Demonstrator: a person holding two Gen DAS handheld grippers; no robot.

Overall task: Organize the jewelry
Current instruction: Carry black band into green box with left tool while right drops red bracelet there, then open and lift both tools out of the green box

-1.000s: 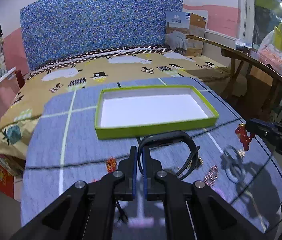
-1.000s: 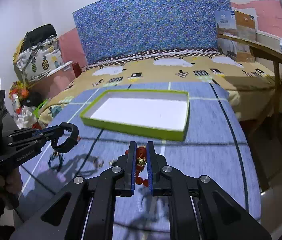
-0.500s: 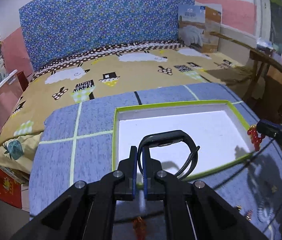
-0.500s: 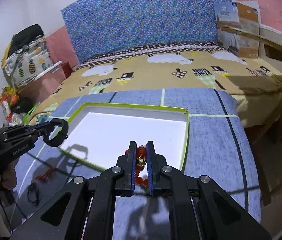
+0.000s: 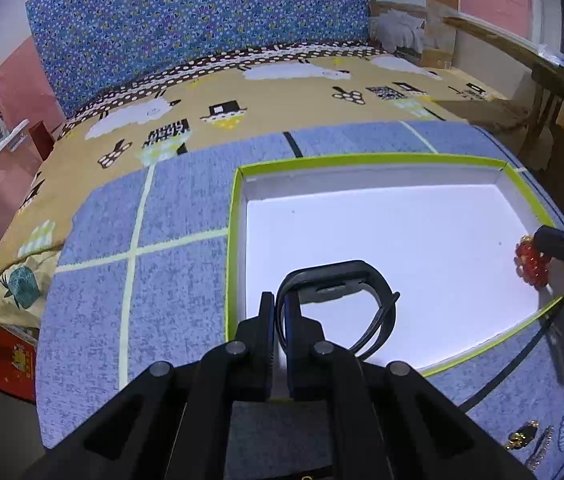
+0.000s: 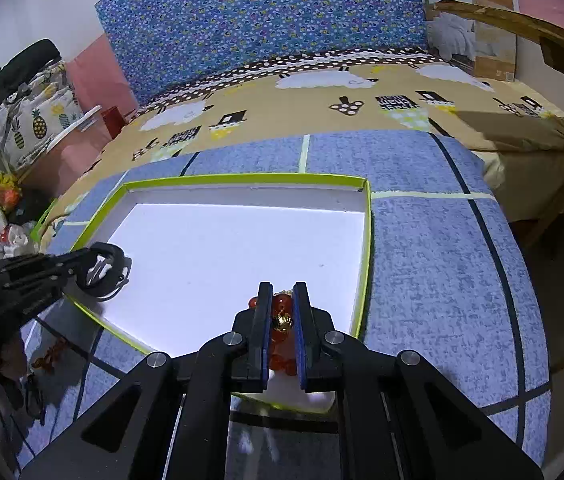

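A shallow tray with a lime-green rim (image 5: 235, 216) and white floor lies on the blue cloth; it also shows in the right wrist view (image 6: 366, 240). My left gripper (image 5: 279, 304) is shut on a black wristband (image 5: 338, 276) and holds it over the tray's near-left part; the wristband also shows in the right wrist view (image 6: 103, 266). My right gripper (image 6: 282, 300) is shut on a red bead bracelet (image 6: 279, 320) with a gold charm, over the tray's near-right corner. The bracelet also shows in the left wrist view (image 5: 530, 264).
Loose jewelry lies on the blue cloth (image 5: 177, 280) outside the tray: pale and gold pieces (image 5: 538, 436) at the near right, a small red piece (image 6: 51, 356) at the near left. A patterned bed (image 5: 282, 92), a cardboard box (image 5: 410, 16) and a wooden chair (image 6: 562, 64) stand behind.
Both grippers have moved forward with their loads, from over the cloth in front of the tray to over the tray's white floor. Both have stayed shut.
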